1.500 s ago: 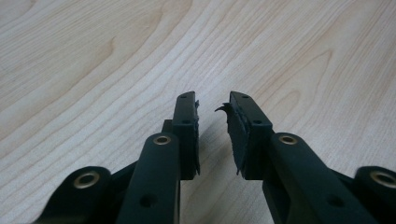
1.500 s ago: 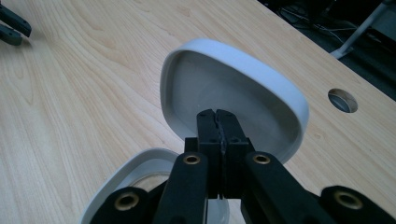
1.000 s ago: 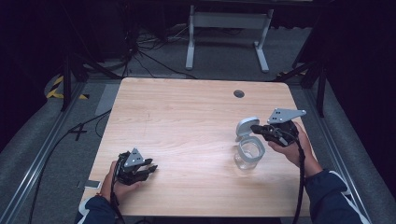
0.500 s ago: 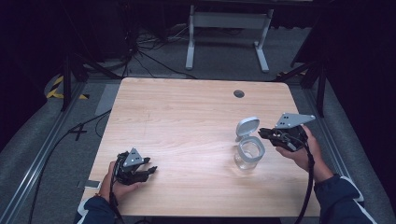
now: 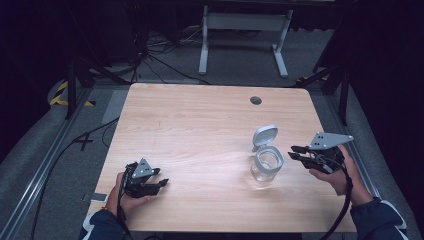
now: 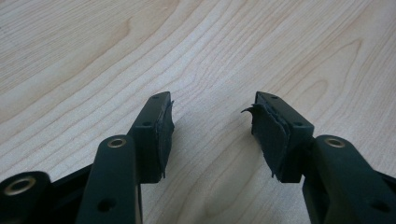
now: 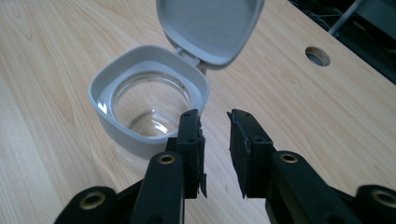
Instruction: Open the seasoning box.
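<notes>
While our right gripper (image 5: 300,152) hangs just beside the jar (image 5: 266,165), its jaws have just been opening and now stand a little apart with nothing between them. Seen along those jaws in the right gripper view, the jar (image 7: 149,112) sits just ahead and to their left, clear of the tips, upright on the worktop (image 5: 200,130), its long axis vertical and its mouth open to us. Its lid (image 7: 210,28) stands tipped up on the hinge at the far rim, above and beyond the jaw tips. Our left gripper (image 5: 155,184) is well apart from the jar, jaws spread over bare wood and holding nothing, having just been opening too. We judge the right hand the nearer one for any next reach.
</notes>
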Action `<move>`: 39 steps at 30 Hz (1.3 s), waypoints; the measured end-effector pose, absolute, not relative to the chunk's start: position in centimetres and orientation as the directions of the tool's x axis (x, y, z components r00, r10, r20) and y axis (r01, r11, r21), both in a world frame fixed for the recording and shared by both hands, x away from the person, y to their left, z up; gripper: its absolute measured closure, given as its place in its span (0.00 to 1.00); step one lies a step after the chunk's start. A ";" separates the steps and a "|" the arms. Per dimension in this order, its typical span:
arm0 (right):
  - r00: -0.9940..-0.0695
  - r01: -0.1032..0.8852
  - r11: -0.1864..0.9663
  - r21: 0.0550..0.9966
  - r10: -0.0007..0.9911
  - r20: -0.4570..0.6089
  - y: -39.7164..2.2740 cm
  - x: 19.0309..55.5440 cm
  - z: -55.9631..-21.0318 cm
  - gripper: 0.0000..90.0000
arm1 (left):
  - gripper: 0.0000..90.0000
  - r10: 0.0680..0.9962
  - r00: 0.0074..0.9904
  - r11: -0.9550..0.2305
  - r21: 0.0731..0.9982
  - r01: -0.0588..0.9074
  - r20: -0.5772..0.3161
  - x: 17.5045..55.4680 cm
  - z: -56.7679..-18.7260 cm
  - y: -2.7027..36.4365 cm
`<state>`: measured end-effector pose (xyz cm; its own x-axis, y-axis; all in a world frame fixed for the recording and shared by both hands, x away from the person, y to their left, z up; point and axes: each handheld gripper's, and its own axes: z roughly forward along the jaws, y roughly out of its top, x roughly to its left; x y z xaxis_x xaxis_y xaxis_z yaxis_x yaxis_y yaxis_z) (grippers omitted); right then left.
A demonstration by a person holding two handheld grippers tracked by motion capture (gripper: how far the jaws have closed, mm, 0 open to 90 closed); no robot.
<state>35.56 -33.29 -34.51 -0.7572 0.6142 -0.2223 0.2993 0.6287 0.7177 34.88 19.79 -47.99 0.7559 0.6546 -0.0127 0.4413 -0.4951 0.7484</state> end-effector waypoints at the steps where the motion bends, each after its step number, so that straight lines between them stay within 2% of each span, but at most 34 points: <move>1: -0.752 0.307 0.624 0.719 0.621 -0.218 -33.6 35.4 -34.7 0.80 | 0.54 0.655 0.756 -0.495 0.748 0.441 -0.012 34.9 -48.0 19.8; 6: -0.750 0.331 0.596 0.732 0.637 -0.179 -35.4 34.9 -35.5 0.74 | 0.53 0.655 0.756 -0.495 0.748 0.442 -0.014 34.9 -48.0 19.8; 13: -0.739 0.354 0.596 0.721 0.651 -0.175 -37.2 34.4 -37.7 0.67 | 0.53 0.654 0.756 -0.495 0.748 0.442 -0.013 34.9 -48.0 19.8; 26: -0.712 0.397 0.575 0.715 0.685 -0.155 -39.6 33.4 -41.9 0.61 | 0.52 0.651 0.759 -0.498 0.748 0.440 -0.013 34.9 -48.0 19.8; 35: -0.671 0.455 0.517 0.725 0.734 -0.102 -41.5 32.3 -44.7 0.51 | 0.51 0.653 0.757 -0.496 0.747 0.442 -0.014 34.9 -48.0 19.8; 39: -0.664 0.468 0.482 0.741 0.745 -0.065 -42.2 31.7 -45.7 0.43 | 0.51 0.652 0.758 -0.498 0.748 0.438 -0.009 34.9 -48.0 19.8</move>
